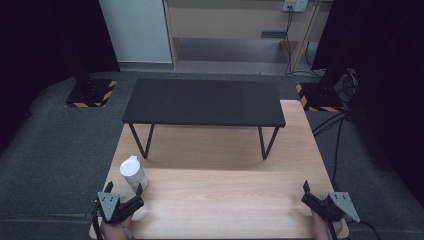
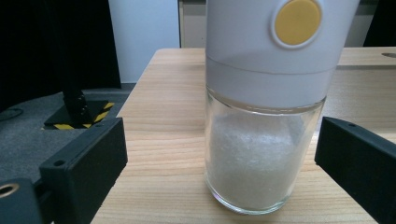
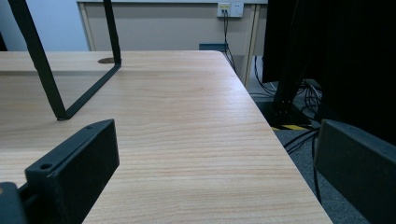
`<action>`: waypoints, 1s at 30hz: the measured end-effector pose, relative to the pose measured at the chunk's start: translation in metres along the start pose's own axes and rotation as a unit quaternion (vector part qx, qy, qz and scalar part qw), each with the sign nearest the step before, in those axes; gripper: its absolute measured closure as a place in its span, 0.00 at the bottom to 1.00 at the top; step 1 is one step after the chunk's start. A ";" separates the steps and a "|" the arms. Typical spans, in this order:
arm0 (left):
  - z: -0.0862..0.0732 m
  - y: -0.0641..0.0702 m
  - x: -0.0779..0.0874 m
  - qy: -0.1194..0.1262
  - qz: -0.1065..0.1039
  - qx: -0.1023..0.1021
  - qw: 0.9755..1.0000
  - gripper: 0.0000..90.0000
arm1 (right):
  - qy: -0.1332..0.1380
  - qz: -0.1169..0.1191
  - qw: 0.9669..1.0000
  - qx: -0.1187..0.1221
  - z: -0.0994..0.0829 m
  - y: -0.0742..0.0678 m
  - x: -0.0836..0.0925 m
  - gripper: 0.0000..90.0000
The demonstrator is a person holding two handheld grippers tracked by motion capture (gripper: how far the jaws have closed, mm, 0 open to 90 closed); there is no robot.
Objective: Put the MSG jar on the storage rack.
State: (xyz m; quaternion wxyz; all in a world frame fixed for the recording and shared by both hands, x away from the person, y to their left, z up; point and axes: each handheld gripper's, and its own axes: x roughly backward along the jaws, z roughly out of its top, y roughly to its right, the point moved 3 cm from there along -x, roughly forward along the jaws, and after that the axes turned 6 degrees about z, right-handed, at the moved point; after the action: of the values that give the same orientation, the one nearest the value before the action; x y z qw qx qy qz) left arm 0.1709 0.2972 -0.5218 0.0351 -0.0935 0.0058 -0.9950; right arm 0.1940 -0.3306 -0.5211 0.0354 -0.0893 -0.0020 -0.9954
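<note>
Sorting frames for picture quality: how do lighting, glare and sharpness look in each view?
High view: dim, dark at both sides, table evenly lit. Left gripper view: jar slightly soft, its white top bright, cropped. Right gripper view: wood grain sharp, jaws slightly soft, dark at right.

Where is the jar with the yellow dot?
The jar stands near the wooden table's left front corner, between the left gripper's open jaws, just in front of the black shelf.

High view looks down over the wooden table (image 1: pixel 225 195); both claw views skim low across it
</note>
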 end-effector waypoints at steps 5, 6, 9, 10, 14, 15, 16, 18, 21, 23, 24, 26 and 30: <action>0.002 0.002 0.000 -0.007 -0.005 -0.014 1.000 0.01 | 0.002 0.000 1.000 -0.002 0.000 0.001 0.000 0.01; 0.002 0.003 0.000 -0.008 -0.005 -0.017 1.000 0.01 | 0.003 -0.001 1.000 -0.004 -0.001 0.001 0.001 0.01; 0.002 0.007 0.002 0.001 -0.003 0.002 1.000 0.01 | 0.007 -0.001 1.000 -0.008 -0.001 0.001 0.001 0.01; 0.001 0.009 0.003 0.007 0.001 0.000 1.000 0.01 | 0.007 -0.002 1.000 -0.008 -0.001 0.001 0.001 0.01; 0.004 0.015 0.002 0.016 -0.002 -0.003 1.000 0.00 | 0.005 0.000 1.000 -0.004 -0.001 0.001 0.001 0.01; 0.007 0.017 0.000 0.015 -0.002 -0.005 1.000 0.00 | 0.005 0.000 1.000 -0.003 -0.001 0.001 0.001 0.01; 0.010 0.018 -0.001 0.014 -0.002 -0.008 1.000 0.00 | 0.005 0.000 1.000 -0.003 -0.001 0.001 0.001 0.01; 0.015 0.021 -0.003 0.013 0.001 -0.013 1.000 0.00 | 0.005 0.000 1.000 -0.002 -0.001 0.001 0.001 0.01; 0.023 0.020 -0.007 0.014 0.000 -0.006 1.000 0.01 | 0.005 -0.001 1.000 -0.003 -0.001 0.000 0.001 0.01; 0.029 0.020 -0.010 0.013 -0.001 -0.006 1.000 0.02 | 0.004 -0.001 1.000 0.000 -0.001 0.000 0.000 0.01; 0.032 0.021 -0.011 0.014 -0.001 -0.006 1.000 0.02 | 0.004 -0.002 1.000 0.000 -0.001 0.000 0.000 0.01; 0.036 0.023 -0.014 0.015 -0.002 -0.008 1.000 0.02 | 0.005 -0.002 1.000 0.001 -0.001 0.000 0.000 0.01; 0.041 0.028 -0.022 0.016 0.000 -0.011 1.000 0.03 | 0.004 -0.003 1.000 0.000 -0.001 0.000 0.000 0.01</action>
State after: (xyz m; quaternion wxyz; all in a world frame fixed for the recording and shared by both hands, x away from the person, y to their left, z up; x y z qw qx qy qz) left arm 0.2017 0.2704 -0.4859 0.0339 -0.0784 0.0176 -0.9962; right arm 0.1935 -0.3303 -0.5220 0.0325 -0.0851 -0.0017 -0.9958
